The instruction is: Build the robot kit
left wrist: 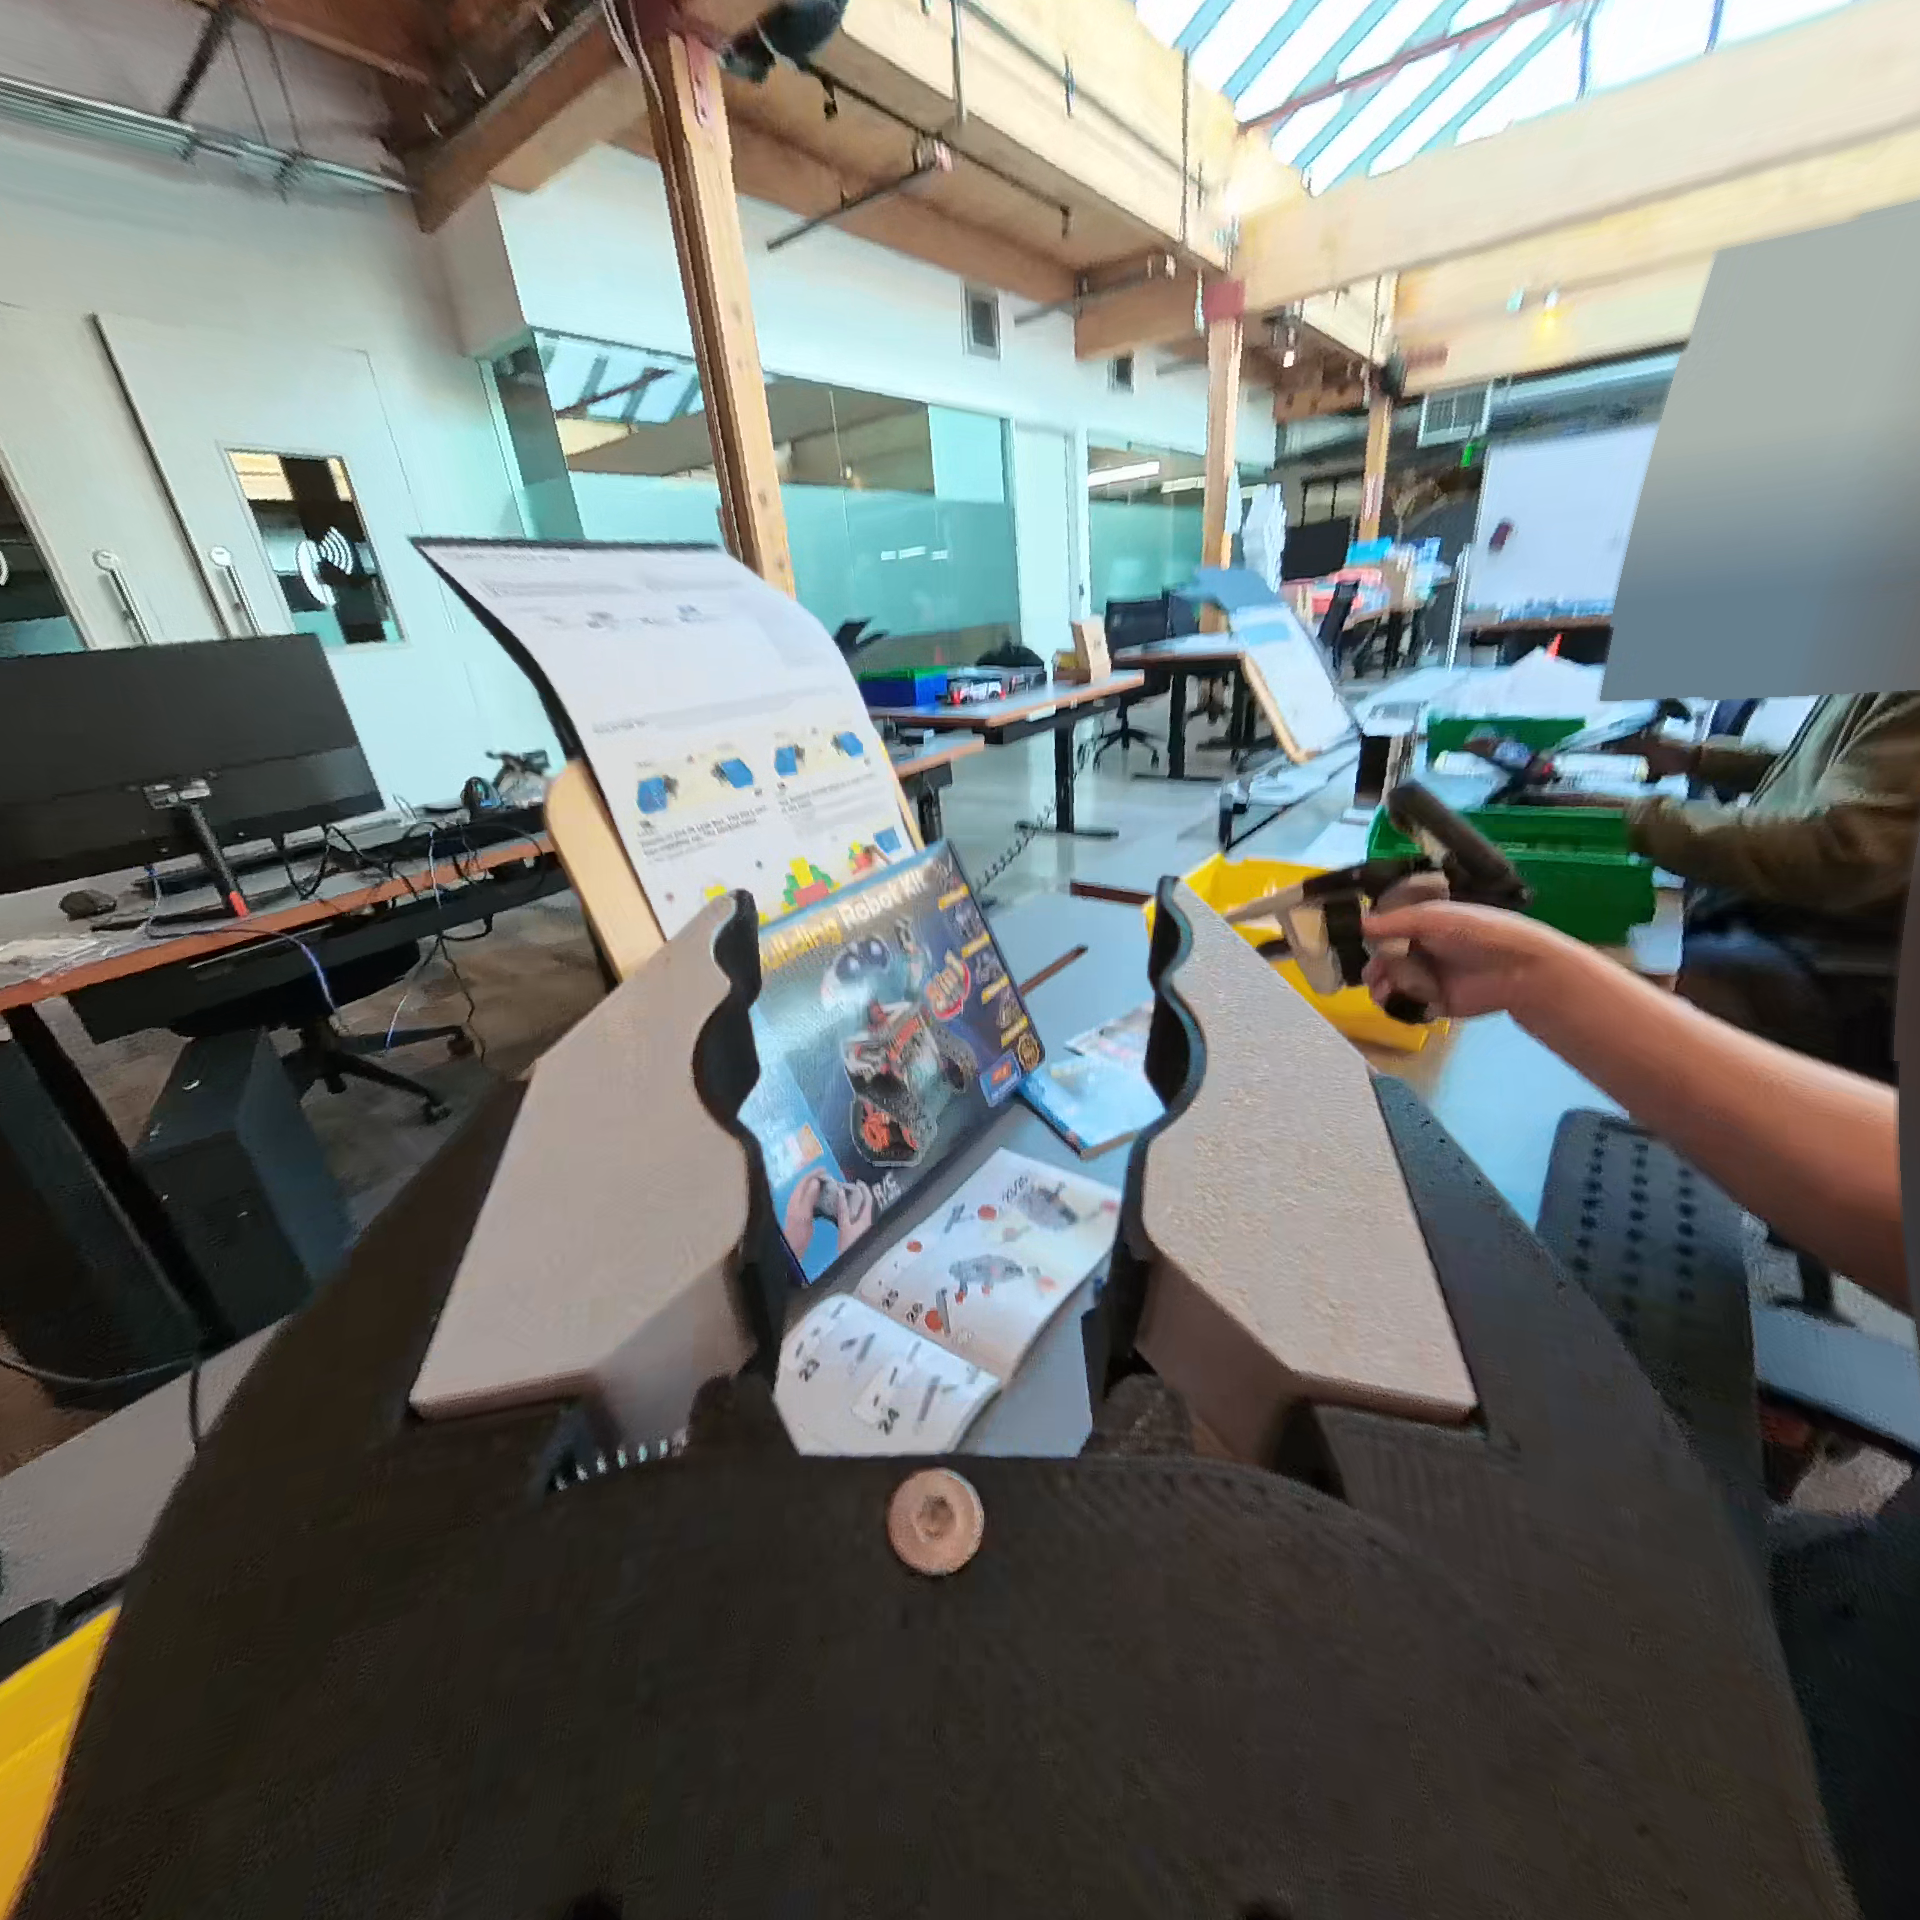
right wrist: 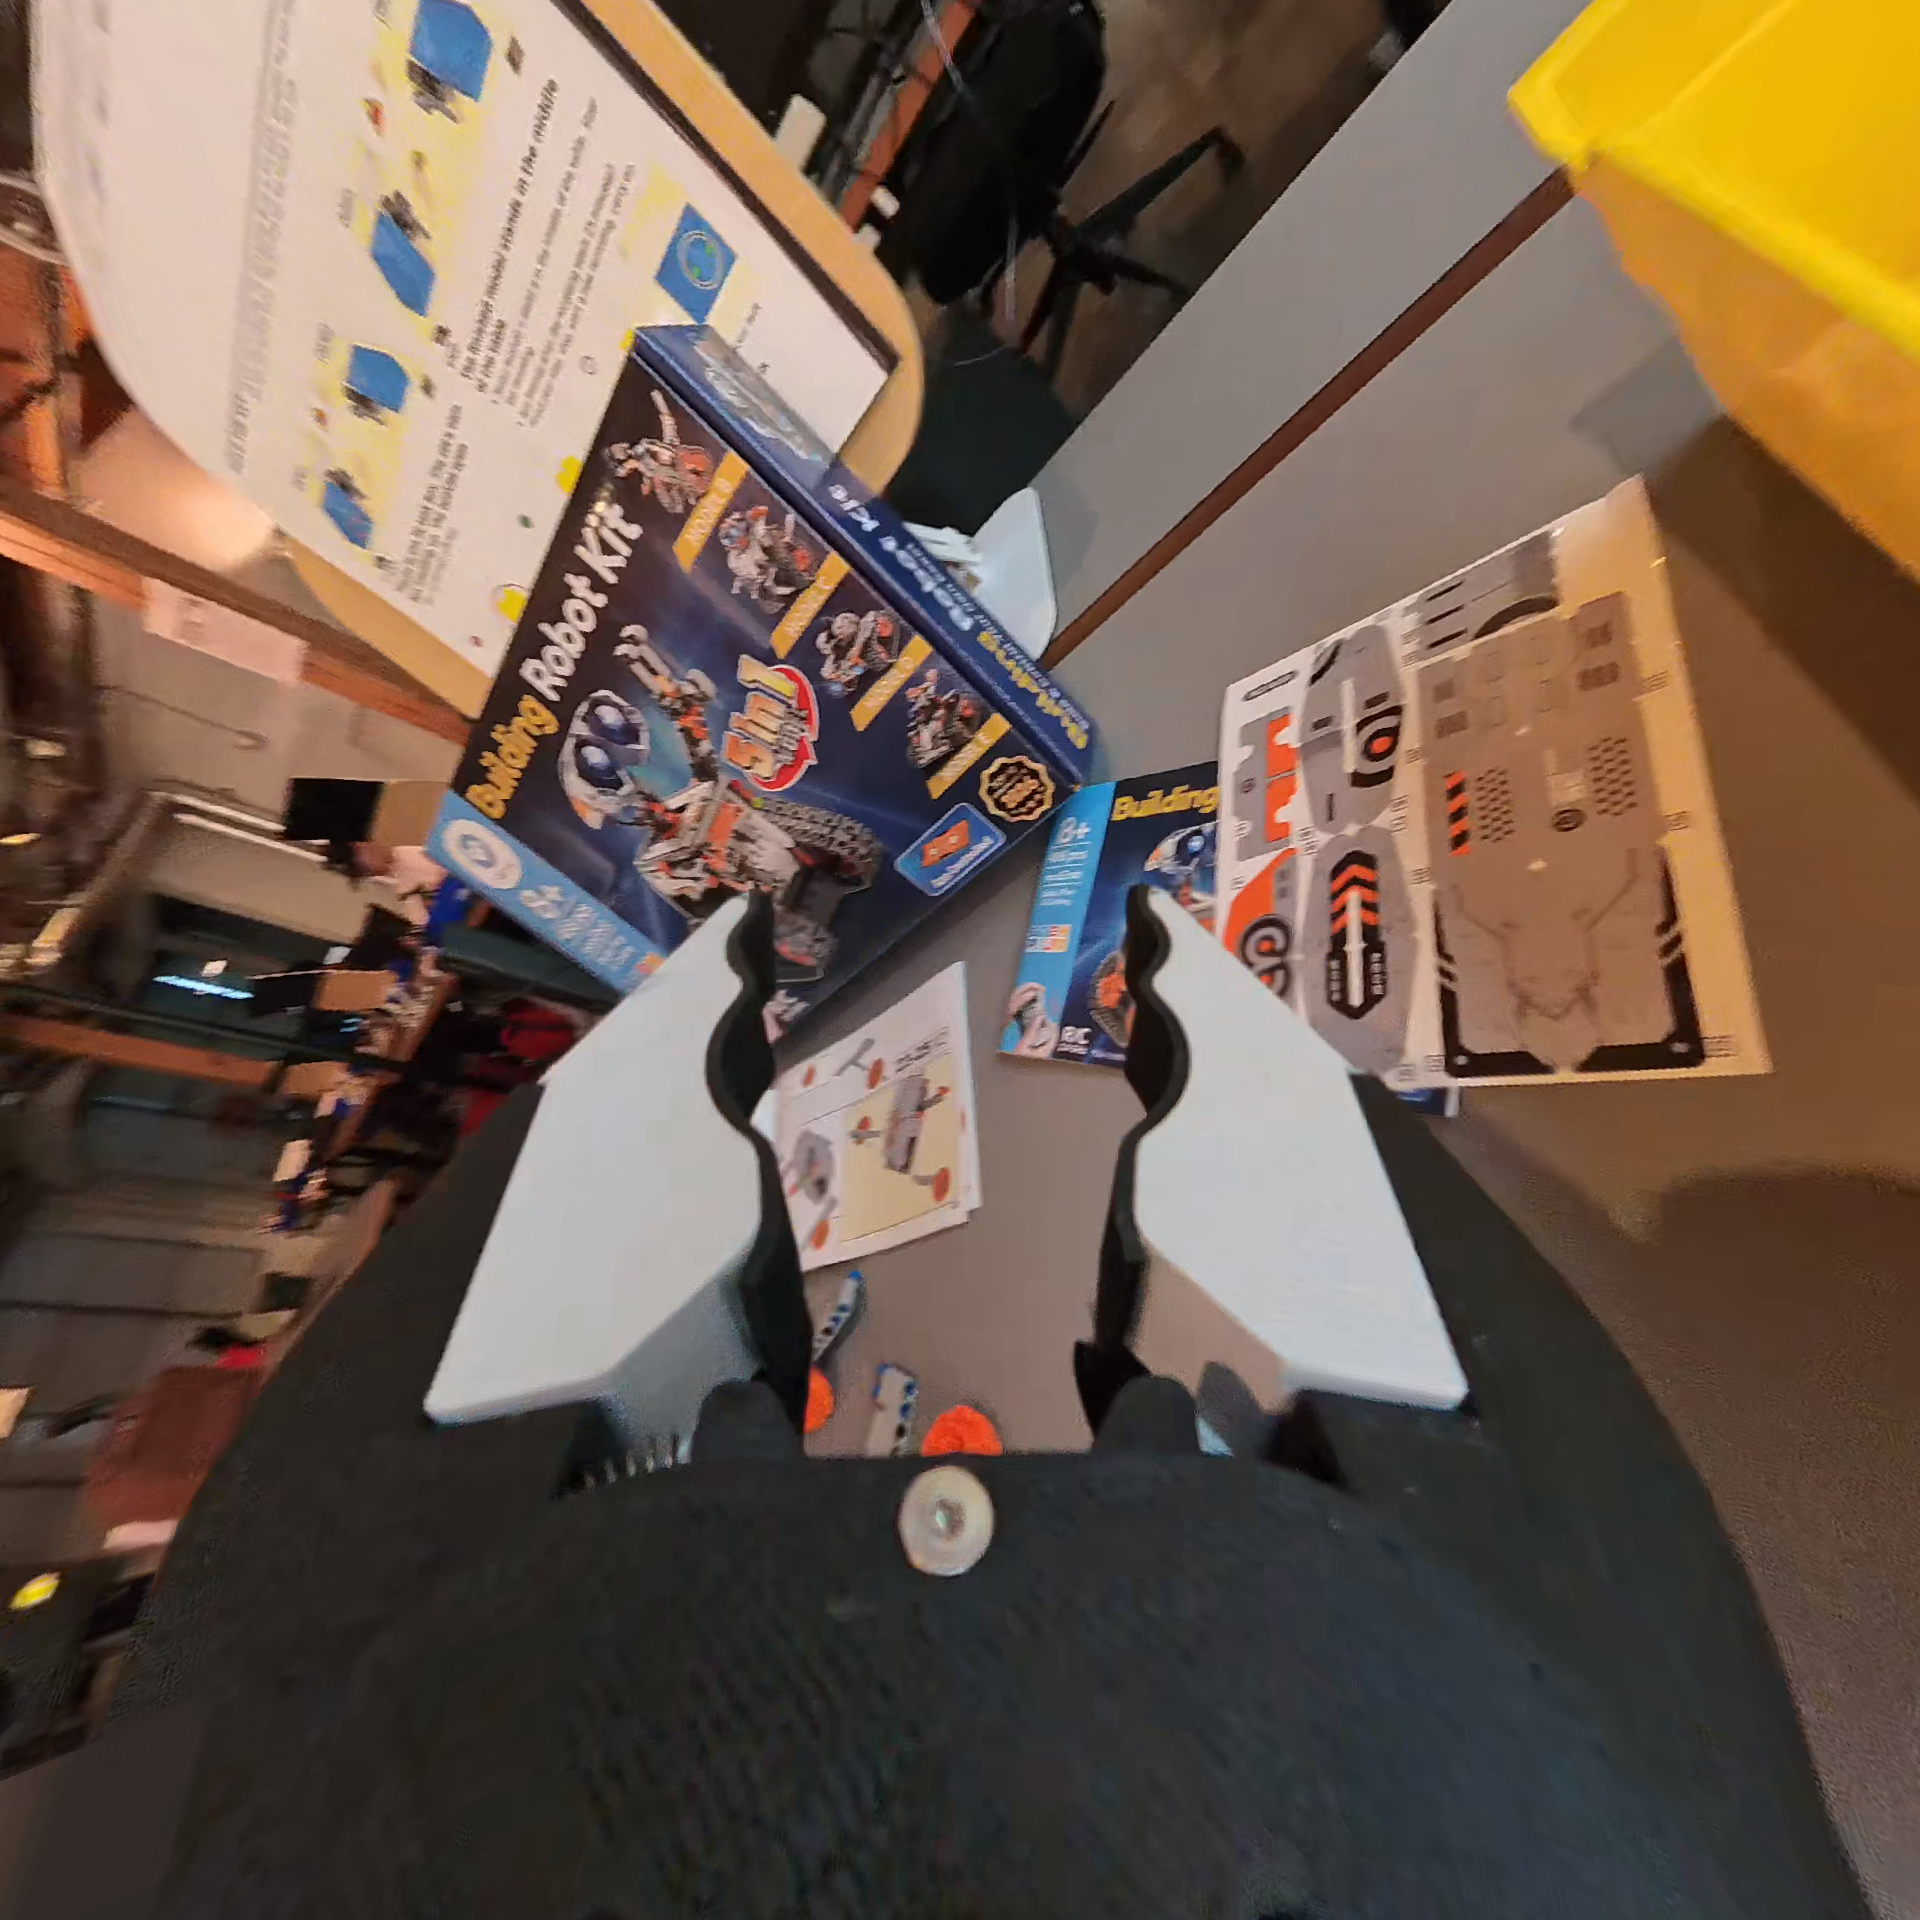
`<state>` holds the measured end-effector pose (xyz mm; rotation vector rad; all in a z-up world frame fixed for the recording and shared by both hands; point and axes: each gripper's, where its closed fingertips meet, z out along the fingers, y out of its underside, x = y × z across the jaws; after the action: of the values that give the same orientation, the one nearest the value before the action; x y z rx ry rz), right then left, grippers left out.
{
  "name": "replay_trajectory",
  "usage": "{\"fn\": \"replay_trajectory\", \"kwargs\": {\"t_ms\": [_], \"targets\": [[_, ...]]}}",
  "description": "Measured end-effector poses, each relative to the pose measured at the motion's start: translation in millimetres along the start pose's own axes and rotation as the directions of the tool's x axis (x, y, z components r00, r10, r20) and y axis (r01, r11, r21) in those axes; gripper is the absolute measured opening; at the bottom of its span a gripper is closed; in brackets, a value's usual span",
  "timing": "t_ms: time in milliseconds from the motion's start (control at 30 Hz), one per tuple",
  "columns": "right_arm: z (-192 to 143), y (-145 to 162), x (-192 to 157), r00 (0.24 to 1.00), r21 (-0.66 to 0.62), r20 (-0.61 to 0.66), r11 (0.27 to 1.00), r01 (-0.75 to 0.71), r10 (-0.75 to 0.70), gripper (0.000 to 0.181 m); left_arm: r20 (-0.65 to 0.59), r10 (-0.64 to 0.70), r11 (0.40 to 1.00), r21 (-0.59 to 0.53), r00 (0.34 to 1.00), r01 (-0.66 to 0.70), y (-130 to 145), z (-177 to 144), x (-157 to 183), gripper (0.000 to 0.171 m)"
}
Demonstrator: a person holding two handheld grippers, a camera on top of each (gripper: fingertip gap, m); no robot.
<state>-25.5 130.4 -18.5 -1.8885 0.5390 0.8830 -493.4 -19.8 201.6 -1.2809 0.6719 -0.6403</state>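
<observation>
My left gripper (left wrist: 956,935) is open and empty, held above a grey table (left wrist: 1486,1081). Between its fingers I see a blue toy kit box (left wrist: 894,1039) propped upright and an open instruction booklet (left wrist: 935,1299) lying flat in front of it. My right gripper (right wrist: 948,935) is open and empty, tilted over the same box (right wrist: 748,675) and booklet (right wrist: 883,1122). It also shows in the left wrist view (left wrist: 1351,914), held by a hand near a yellow bin (left wrist: 1247,894). Small orange and blue-white parts (right wrist: 894,1392) lie on the table below the right gripper.
A large printed sheet on a wooden board (left wrist: 675,707) leans behind the box. A blue booklet (right wrist: 1112,914) and a grey-orange sticker sheet (right wrist: 1486,831) lie to the right, below the yellow bin (right wrist: 1766,239). Another person sits by green bins (left wrist: 1538,862). A black chair (left wrist: 1642,1247) stands on the right. The grippers' ends are close to 55 cm from one another.
</observation>
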Motion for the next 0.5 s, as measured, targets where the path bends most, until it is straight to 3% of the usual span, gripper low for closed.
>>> {"fn": "replay_trajectory", "kwargs": {"t_ms": [133, 267, 500], "targets": [[3.6, -11.5, -3.0, 0.997, 0.019, 0.077, 0.999, -0.029, 0.027, 0.070, 0.012, -0.006, 0.995, -0.100, 1.000, 0.008, 25.7, 18.0, 27.7, 0.080], [13.6, -25.9, -25.2, 0.989, 0.039, 0.145, 0.999, 0.028, -0.033, 0.077, 0.119, -0.011, 0.991, -0.132, 0.993, 0.026, 40.4, 24.6, 25.7, 0.087], [7.5, -66.4, -85.9, 0.950, 0.138, 0.113, 0.951, 0.275, -0.291, 0.088, 0.048, -0.147, 0.985, -0.081, 0.988, 0.151, 22.6, 50.1, 58.7, 0.085]]}}
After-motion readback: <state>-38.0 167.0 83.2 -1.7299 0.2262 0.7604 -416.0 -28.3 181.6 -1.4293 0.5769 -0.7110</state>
